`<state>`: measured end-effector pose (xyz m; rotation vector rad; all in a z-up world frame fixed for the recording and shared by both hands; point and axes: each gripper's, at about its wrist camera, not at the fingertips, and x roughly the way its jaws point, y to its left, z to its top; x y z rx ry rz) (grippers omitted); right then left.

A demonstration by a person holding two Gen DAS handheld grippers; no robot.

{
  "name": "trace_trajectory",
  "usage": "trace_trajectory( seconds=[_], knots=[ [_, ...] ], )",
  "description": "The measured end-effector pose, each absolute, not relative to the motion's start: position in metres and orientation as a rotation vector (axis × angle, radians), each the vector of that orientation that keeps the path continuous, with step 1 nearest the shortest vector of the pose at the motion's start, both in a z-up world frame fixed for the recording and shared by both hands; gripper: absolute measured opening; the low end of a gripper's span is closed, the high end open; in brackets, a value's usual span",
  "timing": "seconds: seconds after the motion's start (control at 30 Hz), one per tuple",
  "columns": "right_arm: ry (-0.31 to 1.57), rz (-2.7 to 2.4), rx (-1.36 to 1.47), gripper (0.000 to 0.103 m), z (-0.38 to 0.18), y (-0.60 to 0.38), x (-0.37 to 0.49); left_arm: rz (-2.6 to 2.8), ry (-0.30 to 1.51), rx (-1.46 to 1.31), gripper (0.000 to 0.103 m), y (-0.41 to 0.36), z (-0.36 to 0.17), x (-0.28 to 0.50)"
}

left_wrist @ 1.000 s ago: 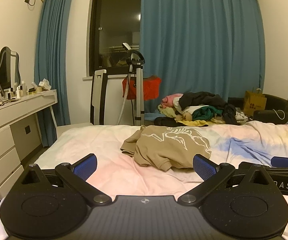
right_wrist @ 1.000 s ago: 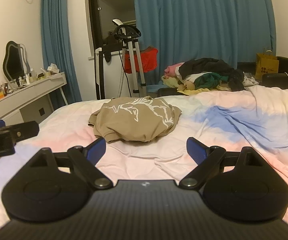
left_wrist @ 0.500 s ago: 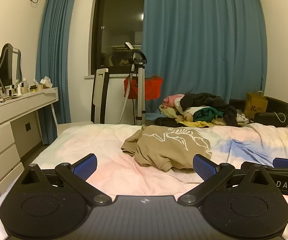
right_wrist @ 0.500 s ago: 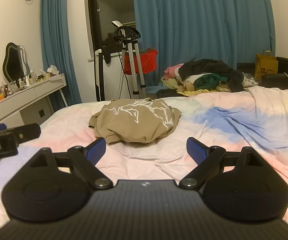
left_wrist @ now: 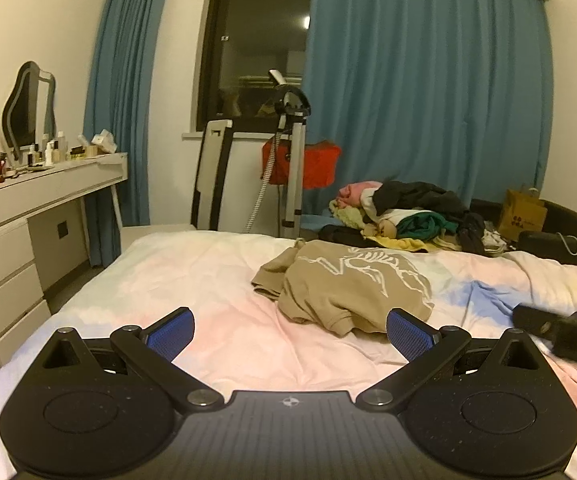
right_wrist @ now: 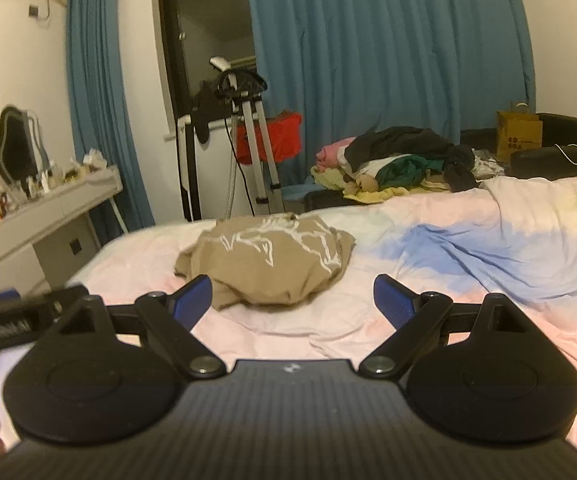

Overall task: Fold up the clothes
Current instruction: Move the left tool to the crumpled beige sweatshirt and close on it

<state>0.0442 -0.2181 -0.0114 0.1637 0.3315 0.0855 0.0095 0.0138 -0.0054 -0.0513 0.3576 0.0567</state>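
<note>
Tan shirt [left_wrist: 348, 284] crumpled on bed [left_wrist: 208, 280]; left hand-held gripper [left_wrist: 290, 334], right hand-held gripper [right_wrist: 292, 298] spread wide, empty.

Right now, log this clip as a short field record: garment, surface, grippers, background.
garment: tan shirt with white print, crumpled, unfolded
surface: pastel bedsheet
left gripper: open, empty, short of the shirt
right gripper: open, empty, short of the shirt
background: clothes pile beyond the bed, blue curtains
fold progress: none visible
</note>
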Motion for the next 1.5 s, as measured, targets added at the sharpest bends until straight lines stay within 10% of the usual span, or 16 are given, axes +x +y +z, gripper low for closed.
trace_trajectory(
  seconds=[0.93, 1.2, 1.4, 1.5],
  knots=[
    [0.331, 0.062, 0.366, 0.089, 0.006, -0.272, 0.125, -0.038, 0.539, 0.194, 0.099, -0.035, -0.077, 0.117],
    [0.49, 0.087, 0.354, 0.089, -0.061, -0.27, 0.171, -0.084, 0.493, 0.277, 0.079, -0.048, -0.125, 0.186],
    [0.537, 0.118, 0.26, 0.089, -0.09, -0.249, 0.203, -0.087, 0.41, 0.202, 0.018, -0.025, -0.124, 0.205],
    [0.528, 0.159, 0.22, 0.089, -0.095, -0.24, 0.209, -0.112, 0.361, 0.085, 0.012, -0.009, -0.106, 0.196]
  ],
)
